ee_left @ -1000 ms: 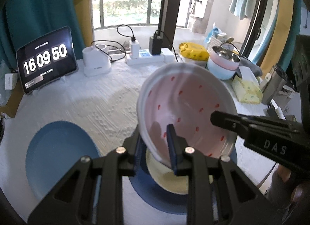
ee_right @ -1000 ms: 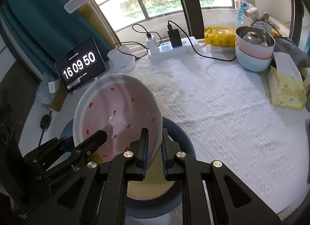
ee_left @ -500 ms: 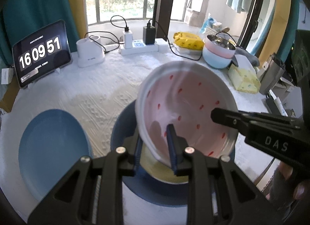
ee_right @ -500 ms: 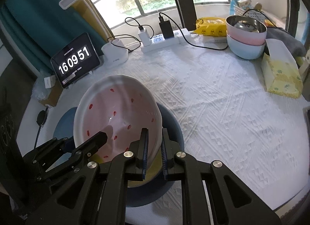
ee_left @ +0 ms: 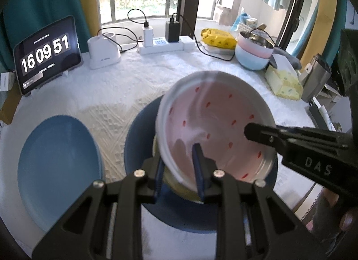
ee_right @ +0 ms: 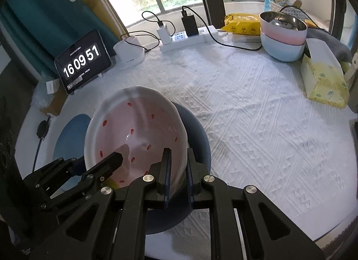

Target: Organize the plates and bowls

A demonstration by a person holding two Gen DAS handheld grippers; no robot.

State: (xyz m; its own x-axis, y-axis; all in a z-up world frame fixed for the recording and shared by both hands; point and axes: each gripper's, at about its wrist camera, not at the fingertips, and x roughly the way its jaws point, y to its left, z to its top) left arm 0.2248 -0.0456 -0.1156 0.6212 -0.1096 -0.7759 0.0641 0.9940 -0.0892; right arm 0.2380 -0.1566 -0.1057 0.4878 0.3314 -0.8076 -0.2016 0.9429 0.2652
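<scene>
Lowered since earlier frame: pink bowl, tilted, just above yellow plate on dark plate. Pinched at near rim by left gripper and right gripper, both clamped; stack directly beneath.

Bright daylight from the window; sharp centre, dark bowed fisheye edges.

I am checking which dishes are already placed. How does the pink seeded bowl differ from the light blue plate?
The pink seeded bowl is deep and tilted; the light blue plate is shallow and lies flat.

The bowl is held by its rim by the left gripper and the right gripper, over a dark blue plate; the light blue plate rests alone on the white tablecloth.

The bowl has red marks; the plate is plain.

Both are empty.
</scene>
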